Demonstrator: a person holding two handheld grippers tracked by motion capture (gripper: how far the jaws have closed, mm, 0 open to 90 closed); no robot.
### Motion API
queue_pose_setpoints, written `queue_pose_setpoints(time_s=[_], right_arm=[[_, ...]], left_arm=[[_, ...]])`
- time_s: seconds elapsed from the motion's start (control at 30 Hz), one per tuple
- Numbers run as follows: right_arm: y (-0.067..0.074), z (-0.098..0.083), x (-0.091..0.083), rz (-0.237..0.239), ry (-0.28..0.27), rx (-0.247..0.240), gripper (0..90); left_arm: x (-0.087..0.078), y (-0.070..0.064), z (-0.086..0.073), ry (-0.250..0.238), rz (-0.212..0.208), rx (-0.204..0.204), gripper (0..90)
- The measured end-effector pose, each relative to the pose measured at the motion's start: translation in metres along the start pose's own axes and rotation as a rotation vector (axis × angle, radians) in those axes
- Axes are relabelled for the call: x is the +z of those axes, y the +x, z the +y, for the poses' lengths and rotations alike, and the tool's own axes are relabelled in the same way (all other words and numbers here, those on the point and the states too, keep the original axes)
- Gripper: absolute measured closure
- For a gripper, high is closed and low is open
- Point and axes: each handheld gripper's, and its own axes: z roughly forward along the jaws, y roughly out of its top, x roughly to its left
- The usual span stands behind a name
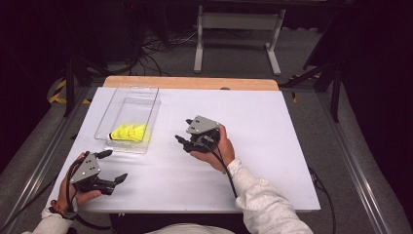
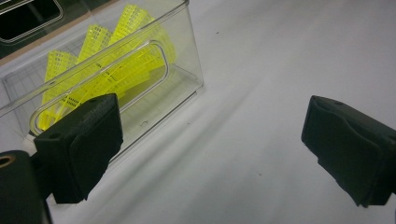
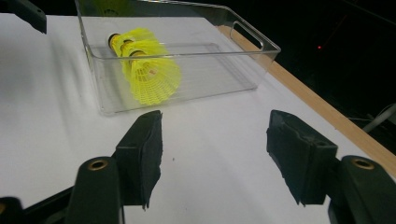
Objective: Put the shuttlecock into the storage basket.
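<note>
A white table top [image 1: 272,146] is seen from above, with a strip of bare wood [image 1: 195,83] along its far edge. Around it a grey floor, loose cables and the legs of a white frame [image 1: 238,39] are visible in a dark room.

A clear plastic tray [image 1: 109,117] is placed near the table's far left corner, its long side running away from the person. Yellow shuttlecocks [image 1: 129,132] lie on their sides inside it, stacked together at the near end; the far end of the tray is bare.

The left gripper [image 1: 111,166] is held close to the table's near left corner, just in front of the tray's near end. In the left gripper view its jaws are spread wide, with nothing but white table between them.

The right gripper [image 1: 184,131] is held over the middle of the table, beside the tray's right side and pointed toward it. In the right gripper view its jaws stand apart and grasp nothing, the tray and the shuttlecocks lying beyond them.

The whole right half of the table, out to its right edge, is open white surface.
</note>
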Motion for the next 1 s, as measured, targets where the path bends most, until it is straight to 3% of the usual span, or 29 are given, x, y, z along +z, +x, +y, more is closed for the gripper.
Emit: queue_pose_setpoints(time_s=[0.8, 1.0], right_arm=[[-0.014, -0.017, -0.032, -0.075, -0.032, 0.005, 22.7], [-0.016, -0.023, -0.038, -0.115, -0.027, 0.012, 15.5]], left_arm=[[0.0, -0.001, 0.001, -0.001, 0.005, 0.004, 6.2], [0.001, -0.001, 0.001, 0.0, 0.003, 0.003, 6.2]])
